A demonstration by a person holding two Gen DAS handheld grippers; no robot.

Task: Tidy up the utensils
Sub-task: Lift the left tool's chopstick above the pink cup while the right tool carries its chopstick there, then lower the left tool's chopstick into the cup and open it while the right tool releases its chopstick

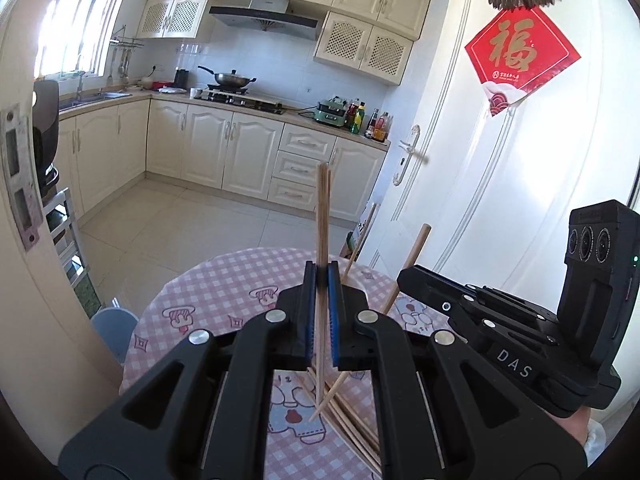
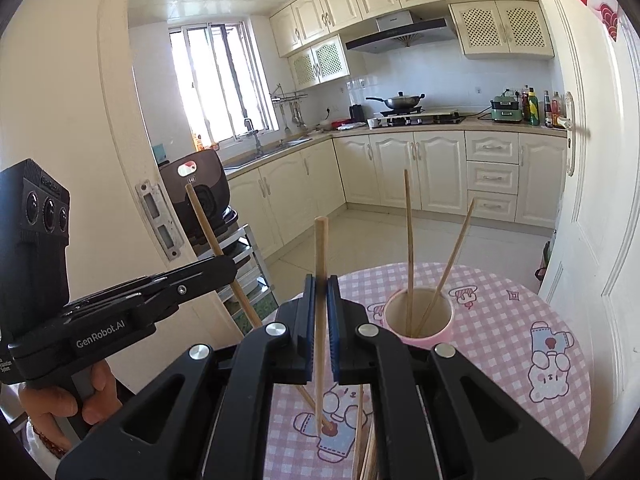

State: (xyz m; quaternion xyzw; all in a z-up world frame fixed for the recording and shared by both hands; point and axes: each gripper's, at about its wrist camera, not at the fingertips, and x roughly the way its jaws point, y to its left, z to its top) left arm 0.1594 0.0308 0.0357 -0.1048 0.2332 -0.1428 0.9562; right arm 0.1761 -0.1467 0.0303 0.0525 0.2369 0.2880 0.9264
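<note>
Two grippers each clamp chopsticks upright: the left gripper (image 1: 322, 270) is closed on a thin pair (image 1: 322, 216), the right gripper (image 2: 321, 282) on a single stick (image 2: 321, 248), long axes near vertical. The pink cup (image 2: 418, 320), already holding two sticks, stands on the table (image 2: 500, 320) at about two o'clock from the right gripper, so the right hand looks nearer. Loose sticks (image 1: 352, 412) lie on the cloth below.

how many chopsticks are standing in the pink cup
2 chopsticks in the pink cup: one nearly upright, one leaning right. More are held in the grippers or lie on the table.
</note>
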